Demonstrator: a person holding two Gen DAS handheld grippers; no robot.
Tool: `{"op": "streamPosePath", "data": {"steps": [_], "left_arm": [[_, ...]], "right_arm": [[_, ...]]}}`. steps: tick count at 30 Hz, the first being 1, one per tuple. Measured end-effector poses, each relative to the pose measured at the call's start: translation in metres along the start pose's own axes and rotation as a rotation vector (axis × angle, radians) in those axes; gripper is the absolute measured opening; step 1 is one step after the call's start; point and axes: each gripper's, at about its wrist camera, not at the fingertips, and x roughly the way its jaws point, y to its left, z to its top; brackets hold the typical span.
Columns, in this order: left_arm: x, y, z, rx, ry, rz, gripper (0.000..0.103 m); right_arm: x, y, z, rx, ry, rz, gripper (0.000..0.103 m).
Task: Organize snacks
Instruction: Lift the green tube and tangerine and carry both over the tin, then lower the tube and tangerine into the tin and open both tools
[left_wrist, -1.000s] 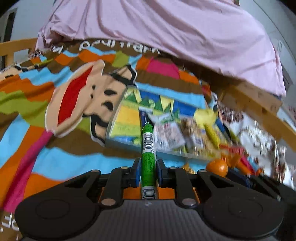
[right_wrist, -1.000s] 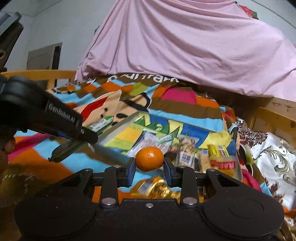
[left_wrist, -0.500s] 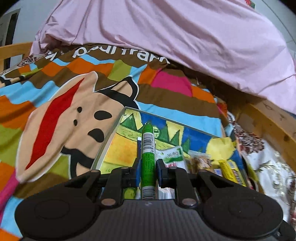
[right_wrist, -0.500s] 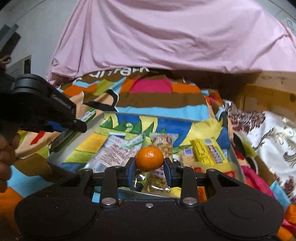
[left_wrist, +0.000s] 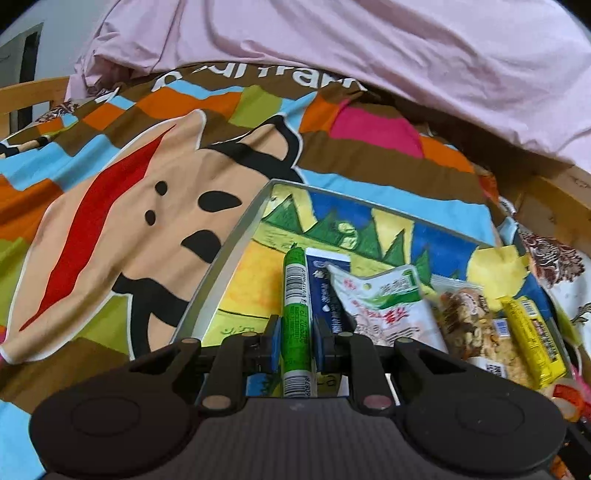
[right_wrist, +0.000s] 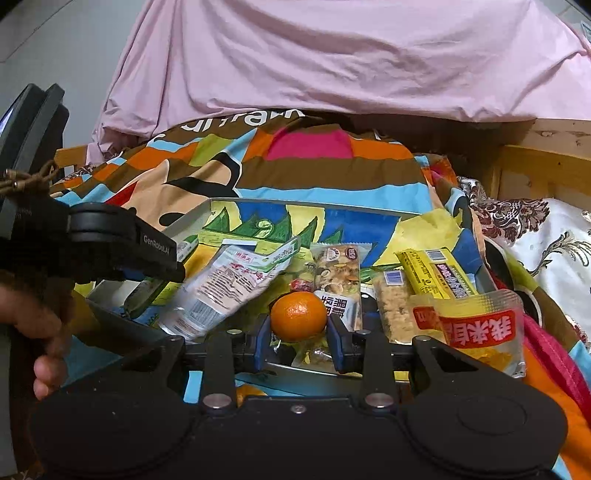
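Now both tongs are loaded over the tray (left_wrist: 221, 258): the left tongs (left_wrist: 295, 341) clamp a green stick snack (left_wrist: 294, 295) above the tray's left part, the right tongs (right_wrist: 297, 338) pinch a small orange (right_wrist: 298, 315) at its near edge. This looks like the placing step; next, lower and release. Bare tray shows along the left rim; packets (right_wrist: 229, 284) crowd the middle and right.

Both wrist cameras look forward and slightly down, close over the shared snack tray (left_wrist: 236, 236) (right_wrist: 188, 218), right view nearer.
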Motion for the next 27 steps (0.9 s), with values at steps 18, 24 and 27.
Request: {"op": "streamPosePath", "data": {"steps": [18, 24, 27], "left_arm": [[0.005, -0.004, -0.002, -0.004, 0.006, 0.034, 0.027], [-0.011, -0.002, 0.004, -0.018, -0.029, 0.027, 0.057], [-0.025, 0.001, 0.008, -0.027, -0.059, 0.017, 0.069]], "right_arm": [[0.001, 0.002, 0.000, -0.002, -0.001, 0.000, 0.052], [-0.013, 0.002, 0.007, 0.000, -0.042, -0.012, 0.067], [-0.026, 0.004, 0.013, 0.002, -0.076, -0.013, 0.075]]}}
